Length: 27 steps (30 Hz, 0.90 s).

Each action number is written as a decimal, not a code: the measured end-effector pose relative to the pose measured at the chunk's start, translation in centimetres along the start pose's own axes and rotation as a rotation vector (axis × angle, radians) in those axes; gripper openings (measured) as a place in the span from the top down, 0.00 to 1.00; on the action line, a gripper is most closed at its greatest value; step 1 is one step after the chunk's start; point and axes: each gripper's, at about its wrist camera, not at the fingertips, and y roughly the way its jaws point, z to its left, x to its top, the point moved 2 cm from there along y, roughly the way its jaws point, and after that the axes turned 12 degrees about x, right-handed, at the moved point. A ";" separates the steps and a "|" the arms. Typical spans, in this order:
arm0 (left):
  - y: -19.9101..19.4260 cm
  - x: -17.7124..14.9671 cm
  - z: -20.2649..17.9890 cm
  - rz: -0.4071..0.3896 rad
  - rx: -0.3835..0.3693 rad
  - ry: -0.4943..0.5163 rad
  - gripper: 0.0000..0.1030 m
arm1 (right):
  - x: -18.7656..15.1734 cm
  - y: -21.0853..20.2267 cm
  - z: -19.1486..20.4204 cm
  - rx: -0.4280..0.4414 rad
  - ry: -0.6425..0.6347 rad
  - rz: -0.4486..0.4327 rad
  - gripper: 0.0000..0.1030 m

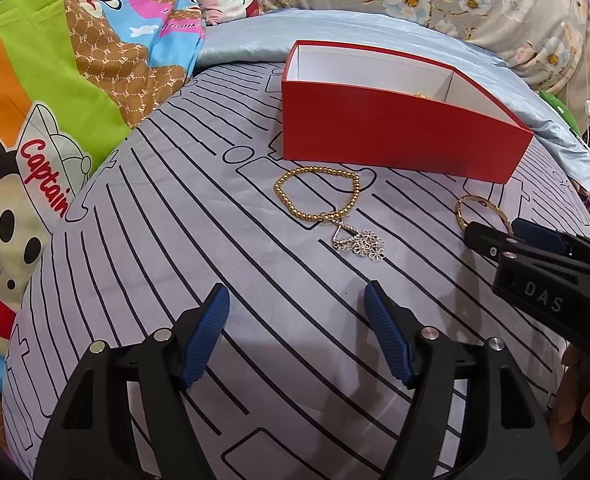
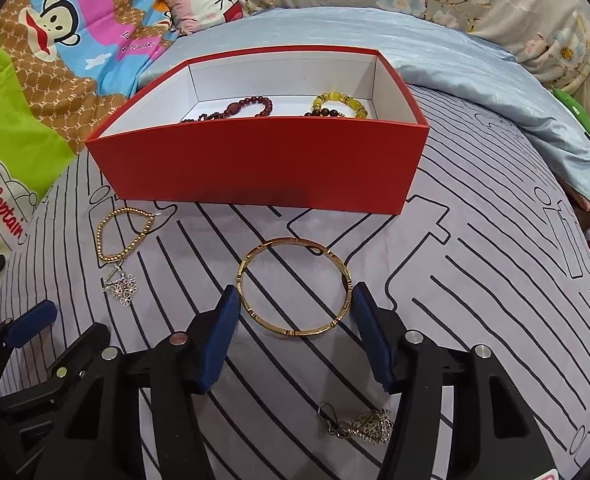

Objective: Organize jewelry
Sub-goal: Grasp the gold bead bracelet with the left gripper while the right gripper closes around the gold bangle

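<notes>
Both tongs are spread wide and hold nothing: our right tongs sit low over the bed with the blue pads on either side of the gold bangle, seemingly just short of touching its rim, while our left tongs hover over bare striped sheet, a little way back from the gold bead bracelet and the silver flower pendant that lies against it. We judge the step in hand to be the pick-up of the bangle for the red box, which stands just beyond it and already contains a dark red bead string and a yellow bead bracelet. Closing on a thin hoop lying flat on soft bedding calls for pads pressed down to the sheet so that they catch the rim and do not ride over it, then a lift high enough to clear the near wall. Another silver clasp piece lies near the right tongs, still to be sorted, as are the bead bracelet and pendant.
</notes>
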 end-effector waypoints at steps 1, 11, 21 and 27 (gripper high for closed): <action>0.0 0.0 0.1 0.001 0.001 -0.003 0.35 | -0.1 -0.3 -0.1 0.008 0.007 -0.003 0.46; 1.0 2.0 1.2 0.009 -0.002 -0.057 0.35 | -1.7 -3.9 -0.1 0.069 0.053 -0.036 0.47; 3.7 5.3 1.4 0.038 -0.022 -0.103 0.41 | -4.1 -3.6 1.3 0.107 0.032 0.026 0.47; 4.6 6.2 0.6 0.037 -0.021 -0.077 0.55 | -4.5 -3.4 1.5 0.116 0.022 0.050 0.73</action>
